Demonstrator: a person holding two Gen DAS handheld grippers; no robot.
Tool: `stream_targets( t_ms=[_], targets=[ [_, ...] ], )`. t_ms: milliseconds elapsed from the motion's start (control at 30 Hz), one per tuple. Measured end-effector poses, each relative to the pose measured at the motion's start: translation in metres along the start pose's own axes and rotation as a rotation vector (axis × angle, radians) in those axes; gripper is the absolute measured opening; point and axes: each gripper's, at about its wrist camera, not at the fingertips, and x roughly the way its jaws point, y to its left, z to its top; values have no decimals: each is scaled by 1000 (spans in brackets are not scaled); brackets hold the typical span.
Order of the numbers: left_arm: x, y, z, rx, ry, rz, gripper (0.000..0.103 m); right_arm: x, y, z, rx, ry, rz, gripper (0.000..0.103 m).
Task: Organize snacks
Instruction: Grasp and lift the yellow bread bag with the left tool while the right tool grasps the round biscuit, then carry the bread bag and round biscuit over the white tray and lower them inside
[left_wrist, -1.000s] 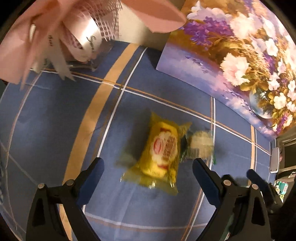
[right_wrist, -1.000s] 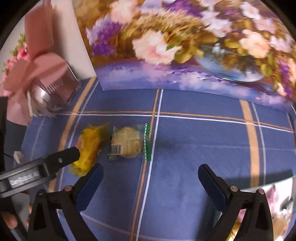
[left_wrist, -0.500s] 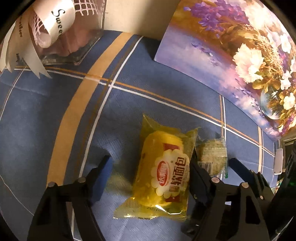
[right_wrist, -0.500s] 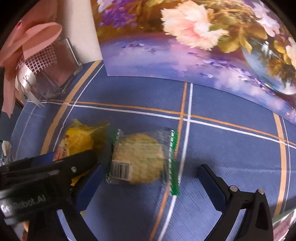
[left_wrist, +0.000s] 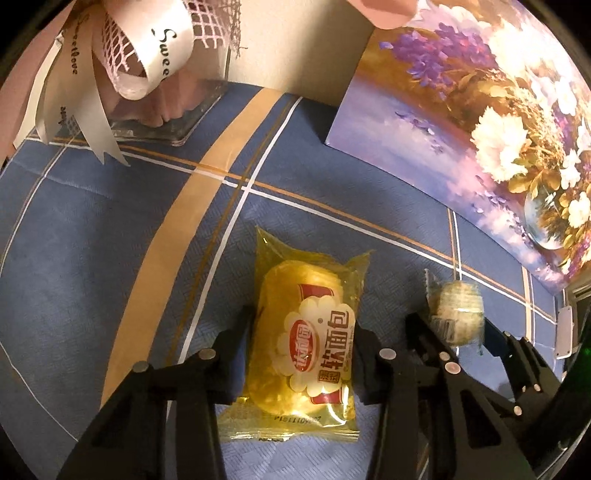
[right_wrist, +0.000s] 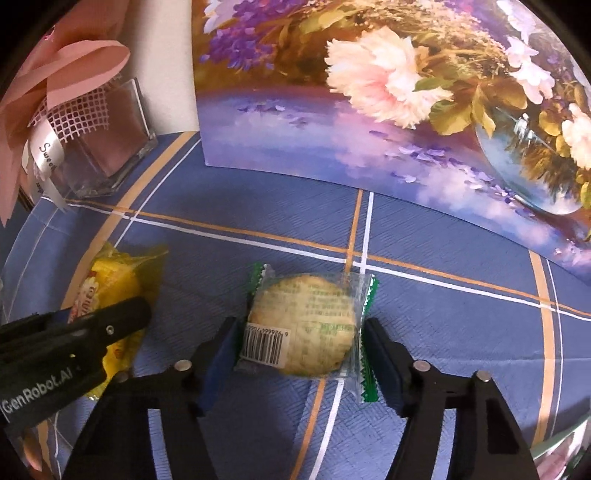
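Observation:
A yellow bread pack (left_wrist: 295, 280) with a red and white label lies on the blue checked tablecloth (left_wrist: 92, 258). My left gripper (left_wrist: 304, 325) points down over it and its jaws are closing, both pads against the pack's sides. To its right lies a round cookie in a clear wrapper with green ends (right_wrist: 306, 314). My right gripper (right_wrist: 299, 328) is closing on it, its pads at the wrapper's two ends. In the left wrist view the cookie pack (left_wrist: 458, 306) looks blurred between the right gripper's fingers (left_wrist: 417, 325). The yellow pack (right_wrist: 110, 280) also shows at the left of the right wrist view.
A glass box with pink ribbons and a white bow (left_wrist: 166, 92) stands at the back left. A flower painting (right_wrist: 369, 110) leans upright along the back and right. Bare tablecloth (right_wrist: 461, 332) stretches to the right of the cookie.
Both grippers have come down over their packs. The left jaws went from wide open to closed on the yellow pack, and the right jaws closed in on the cookie wrapper.

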Motion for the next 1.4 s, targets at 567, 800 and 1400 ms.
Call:
stream_targets(
  t_ms=[567, 800, 1400],
  targets=[
    [-24, -12, -23, -45, 45, 1, 44, -64, -31, -34, 62, 18, 8, 62],
    [-75, -20, -52, -93, 40, -36, 43, -121, -36, -57, 114, 11, 7, 62],
    [-170, -58, -152, -111, -28, -131, 43, -238, -61, -149, 220, -50, -42, 62]
  ],
)
